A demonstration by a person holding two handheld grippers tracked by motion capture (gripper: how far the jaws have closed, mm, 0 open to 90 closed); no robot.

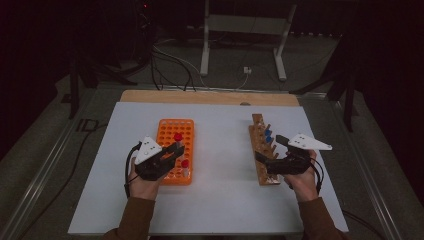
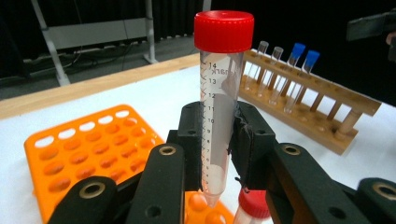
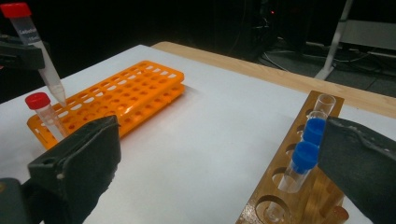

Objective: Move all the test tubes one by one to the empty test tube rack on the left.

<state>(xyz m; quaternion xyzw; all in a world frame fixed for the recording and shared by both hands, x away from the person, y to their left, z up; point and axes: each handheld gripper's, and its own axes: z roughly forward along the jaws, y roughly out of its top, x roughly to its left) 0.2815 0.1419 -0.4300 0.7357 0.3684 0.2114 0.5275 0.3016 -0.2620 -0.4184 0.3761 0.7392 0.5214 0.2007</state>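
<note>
Fingers of the left gripper clamp a red-capped tube upright over the orange rack, ready to slot in; right gripper, at three o'clock, gapes unloaded beside the wooden rack.

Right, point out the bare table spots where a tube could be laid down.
The widest bare patch is the white table between the orange rack and the wooden rack. The near strip between the two forearms is free too, as is the far strip beyond both racks. It is crowded at each rack, where the left gripper and right gripper work.
</note>
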